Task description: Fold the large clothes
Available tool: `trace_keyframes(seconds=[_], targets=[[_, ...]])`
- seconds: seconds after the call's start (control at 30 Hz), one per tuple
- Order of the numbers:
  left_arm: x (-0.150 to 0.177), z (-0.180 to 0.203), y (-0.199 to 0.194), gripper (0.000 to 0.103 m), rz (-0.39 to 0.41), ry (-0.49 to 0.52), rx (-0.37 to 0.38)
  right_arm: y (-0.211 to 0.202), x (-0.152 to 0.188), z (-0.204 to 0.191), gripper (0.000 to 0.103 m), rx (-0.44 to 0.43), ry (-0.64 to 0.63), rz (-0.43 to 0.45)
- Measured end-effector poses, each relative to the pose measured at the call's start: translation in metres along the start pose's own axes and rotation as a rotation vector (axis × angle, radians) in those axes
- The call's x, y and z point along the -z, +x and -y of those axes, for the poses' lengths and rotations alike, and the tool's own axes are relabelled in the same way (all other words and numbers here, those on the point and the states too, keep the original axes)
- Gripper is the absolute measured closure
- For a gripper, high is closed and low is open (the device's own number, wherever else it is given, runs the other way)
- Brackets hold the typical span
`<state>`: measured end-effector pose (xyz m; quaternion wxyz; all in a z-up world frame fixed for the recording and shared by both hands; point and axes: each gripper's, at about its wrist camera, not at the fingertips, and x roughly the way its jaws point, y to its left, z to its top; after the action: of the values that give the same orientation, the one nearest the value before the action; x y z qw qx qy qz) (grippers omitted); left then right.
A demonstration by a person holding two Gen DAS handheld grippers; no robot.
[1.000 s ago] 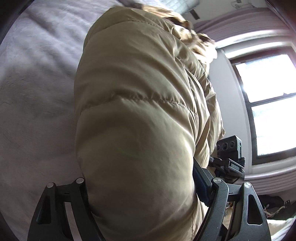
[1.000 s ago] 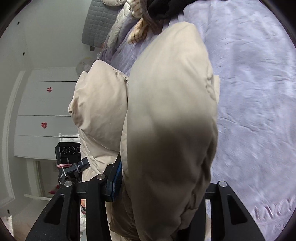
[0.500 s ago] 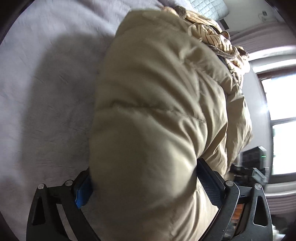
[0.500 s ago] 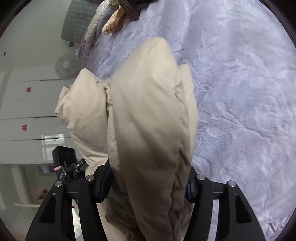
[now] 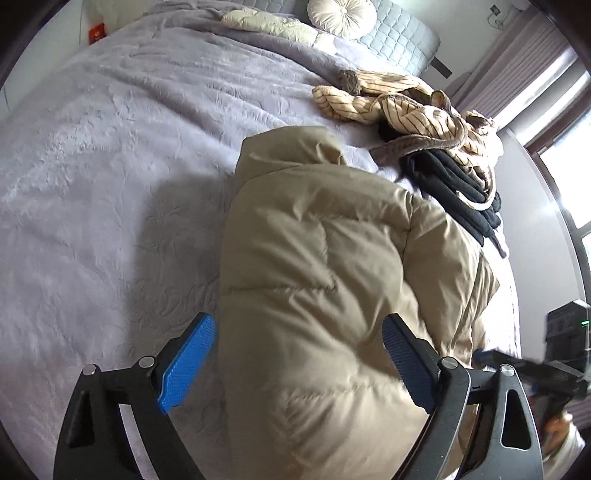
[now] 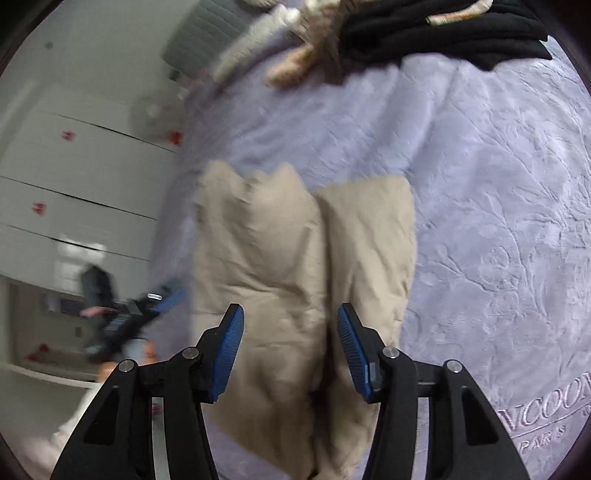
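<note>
A beige puffer jacket (image 5: 314,266) lies folded in a thick bundle on the lavender bedspread (image 5: 110,166). My left gripper (image 5: 295,354) is open, its blue pads on either side of the bundle's near end, not pinching it. In the right wrist view the same jacket (image 6: 295,258) lies on the bed as two side-by-side padded folds. My right gripper (image 6: 290,350) is open above its near end, with the jaws apart and nothing held.
A striped tan garment (image 5: 413,110) and folded black clothes (image 5: 461,188) lie at the far right of the bed; the black clothes also show in the right wrist view (image 6: 443,26). Pillows (image 5: 341,14) and a grey headboard (image 5: 402,40) stand beyond. White drawers (image 6: 74,184) are left.
Both grippers held the jacket lifted and pinched. Now the jacket lies on the bed, both grippers have opened and let go, and they have pulled back a little.
</note>
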<state>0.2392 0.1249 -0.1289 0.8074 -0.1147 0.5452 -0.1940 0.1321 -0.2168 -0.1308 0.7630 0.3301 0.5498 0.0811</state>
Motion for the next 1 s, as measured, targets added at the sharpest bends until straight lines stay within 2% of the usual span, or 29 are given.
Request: trace_keyframes(seconds=[0.03, 0.07, 0.1, 0.13, 0.23, 0.33, 0.4, 0.47, 0.63, 0.83, 0.9, 1.0], targets=[[-0.006, 0.012, 0.003, 0.01, 0.003, 0.002, -0.009, 0.015, -0.002, 0.006, 0.047, -0.001, 0.038, -0.023], [-0.01, 0.023, 0.006, 0.01, 0.008, 0.009, -0.017, 0.021, -0.002, 0.005, 0.073, -0.006, 0.049, -0.031], [-0.012, 0.032, 0.007, 0.01, 0.02, 0.033, -0.029, 0.024, 0.001, 0.003, 0.091, 0.008, 0.03, -0.041], [-0.015, 0.042, 0.008, 0.01, 0.03, 0.054, -0.039, 0.025, 0.004, 0.001, 0.094, 0.048, 0.004, -0.034], [-0.021, 0.068, 0.014, 0.01, 0.047, 0.115, -0.059, 0.025, 0.016, -0.003, 0.095, 0.187, -0.058, -0.025], [-0.027, 0.099, 0.033, 0.01, 0.039, 0.163, -0.089, 0.026, 0.027, 0.017, 0.096, 0.228, -0.014, -0.044], [-0.03, 0.116, 0.063, 0.01, -0.017, 0.189, -0.178, 0.039, 0.021, 0.017, 0.1, 0.244, 0.007, -0.035], [-0.03, 0.125, 0.085, 0.01, -0.03, 0.217, -0.251, 0.043, 0.022, 0.028, 0.103, 0.287, 0.014, -0.031], [-0.024, 0.133, 0.115, 0.009, -0.026, 0.281, -0.338, 0.06, 0.016, 0.048, 0.103, 0.231, 0.097, -0.037], [-0.022, 0.131, 0.116, 0.008, -0.027, 0.287, -0.347, 0.05, 0.018, 0.051, 0.103, 0.213, 0.124, -0.021], [-0.021, 0.13, 0.115, 0.008, -0.026, 0.282, -0.343, 0.032, 0.02, 0.046, 0.103, 0.252, 0.138, 0.04], [-0.021, 0.13, 0.114, 0.008, -0.025, 0.277, -0.332, -0.006, 0.032, 0.022, 0.103, 0.251, 0.055, 0.155]])
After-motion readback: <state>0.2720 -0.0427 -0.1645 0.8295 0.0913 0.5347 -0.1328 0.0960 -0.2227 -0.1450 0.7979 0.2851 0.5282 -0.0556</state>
